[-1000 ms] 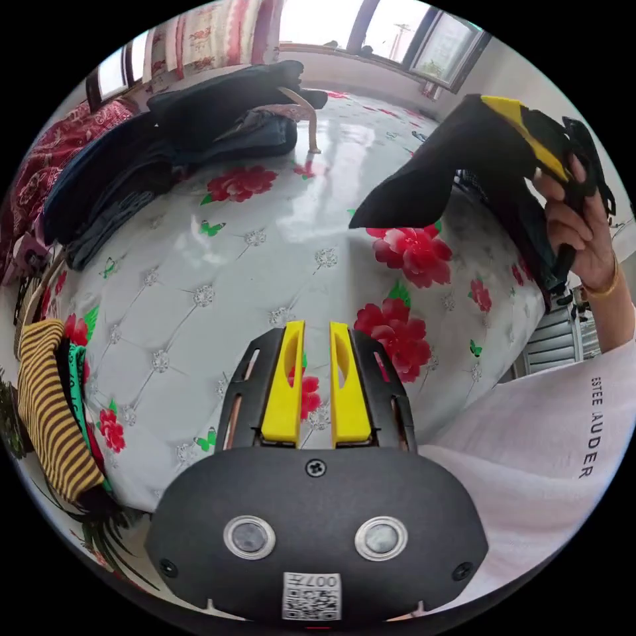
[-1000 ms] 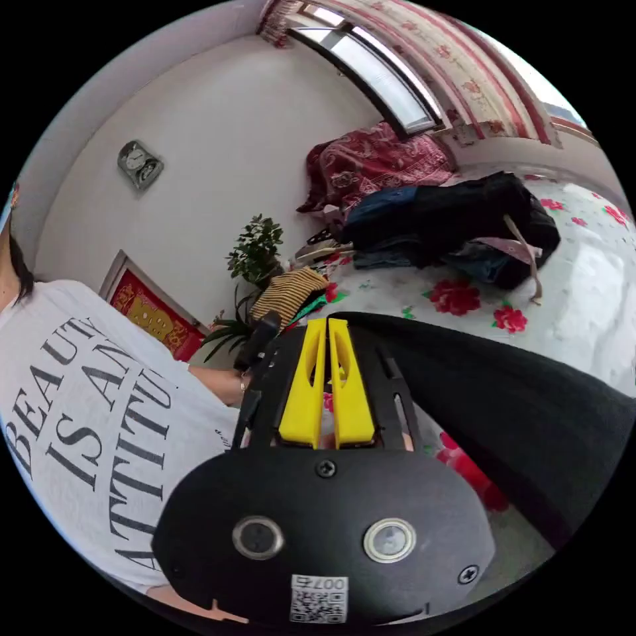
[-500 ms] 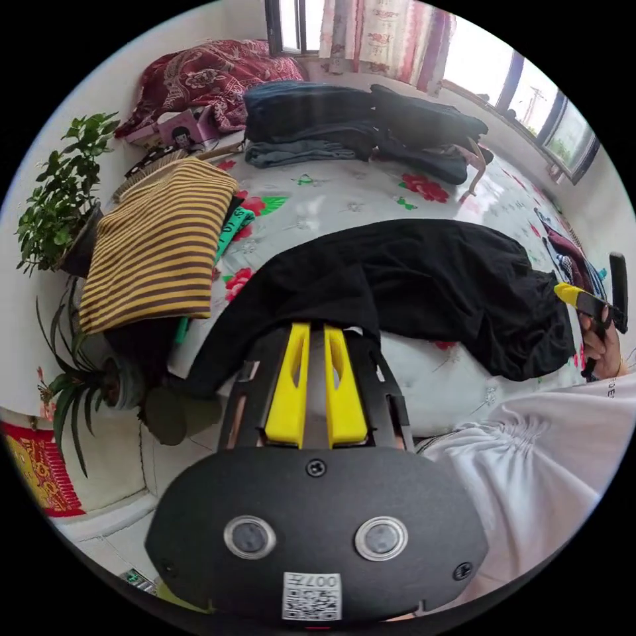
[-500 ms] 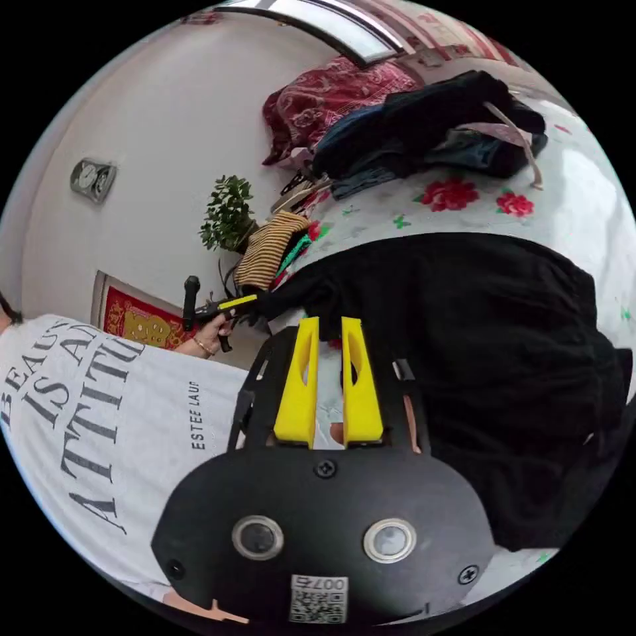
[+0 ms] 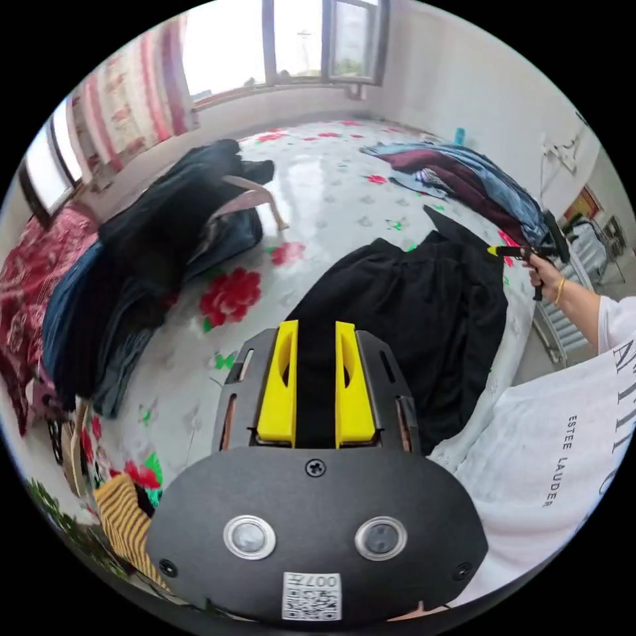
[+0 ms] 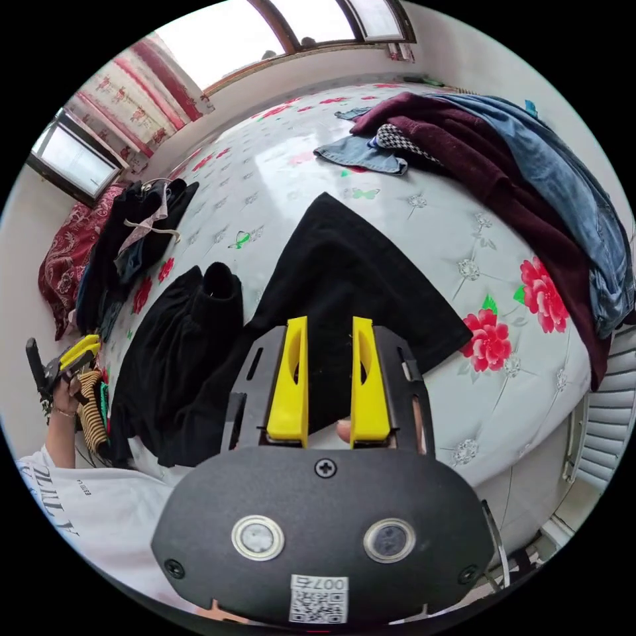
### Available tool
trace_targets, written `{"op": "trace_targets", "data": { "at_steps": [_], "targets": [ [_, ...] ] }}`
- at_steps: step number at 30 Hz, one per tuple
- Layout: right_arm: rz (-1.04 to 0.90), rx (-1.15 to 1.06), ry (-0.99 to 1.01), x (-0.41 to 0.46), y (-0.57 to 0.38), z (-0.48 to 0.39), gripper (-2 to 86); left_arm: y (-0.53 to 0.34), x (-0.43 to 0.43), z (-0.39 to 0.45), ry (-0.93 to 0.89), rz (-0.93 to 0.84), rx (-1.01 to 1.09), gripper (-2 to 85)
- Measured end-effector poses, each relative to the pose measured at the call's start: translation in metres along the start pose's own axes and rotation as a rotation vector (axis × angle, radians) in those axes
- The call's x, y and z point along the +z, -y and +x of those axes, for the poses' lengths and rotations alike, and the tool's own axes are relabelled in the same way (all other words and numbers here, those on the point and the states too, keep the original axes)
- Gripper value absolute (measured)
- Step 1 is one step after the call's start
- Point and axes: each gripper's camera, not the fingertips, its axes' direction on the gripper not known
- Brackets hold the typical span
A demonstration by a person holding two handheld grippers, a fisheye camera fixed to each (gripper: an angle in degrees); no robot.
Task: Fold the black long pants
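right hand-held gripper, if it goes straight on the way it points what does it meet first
Most likely the black long pants, spread on the floral bed right ahead of the right hand-held gripper. Its open jaws frame that cloth, though the gap to it is unclear.

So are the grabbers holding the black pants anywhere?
No, it seems. The black pants lie on the bed; the left gripper and right gripper both stand open.

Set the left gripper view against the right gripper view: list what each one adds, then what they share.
Left gripper view: the right gripper, held in the right hand past the pants' far end.
Right gripper view: the left gripper, held in the left hand, and a fingertip behind its own open jaws.
Both: the black long pants spread on the flowered bed, a dark clothes pile, a maroon and denim pile.
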Motion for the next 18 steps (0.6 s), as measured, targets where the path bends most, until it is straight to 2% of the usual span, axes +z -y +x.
{"op": "trace_targets", "data": {
  "at_steps": [2,3,4,6,7,9,11,13,14,16,18],
  "targets": [
    [-0.108,-0.021,-0.038,0.028,-0.008,-0.010,7.0,0.060,0.052,0.041,-0.045,-0.080,0.148,9.1],
    [-0.107,-0.022,-0.056,0.032,-0.014,-0.014,7.0,0.090,0.085,0.066,-0.048,-0.144,0.214,9.1],
    [-0.026,-0.060,-0.083,0.027,-0.031,-0.025,6.9,0.113,0.118,0.087,-0.027,-0.226,0.253,8.9],
    [-0.010,-0.060,-0.112,0.027,-0.053,-0.036,6.7,0.130,0.152,0.109,0.026,-0.313,0.293,7.6],
    [-0.002,-0.059,-0.121,0.026,-0.069,-0.042,6.7,0.135,0.148,0.109,0.067,-0.244,0.264,6.1],
    [0.013,-0.070,-0.136,0.023,-0.093,-0.054,6.7,0.134,0.147,0.102,0.080,-0.251,0.192,3.8],
    [0.057,-0.082,-0.162,0.021,-0.123,-0.069,6.6,0.116,0.144,0.087,0.186,-0.274,0.151,2.4],
    [0.084,-0.092,-0.188,0.022,-0.134,-0.080,6.4,0.067,0.136,0.038,0.383,-0.351,-0.020,1.4],
    [0.087,-0.096,-0.211,0.024,-0.135,-0.086,6.2,0.049,0.132,0.020,0.411,-0.378,-0.093,1.2],
    [0.097,-0.100,-0.211,0.028,-0.126,-0.095,5.9,-0.041,0.104,-0.055,0.451,-0.480,-0.487,1.1],
    [0.119,-0.122,-0.187,0.036,-0.105,-0.106,5.6,-0.112,0.080,-0.087,0.446,-0.540,-0.736,1.4]
  ]
}}
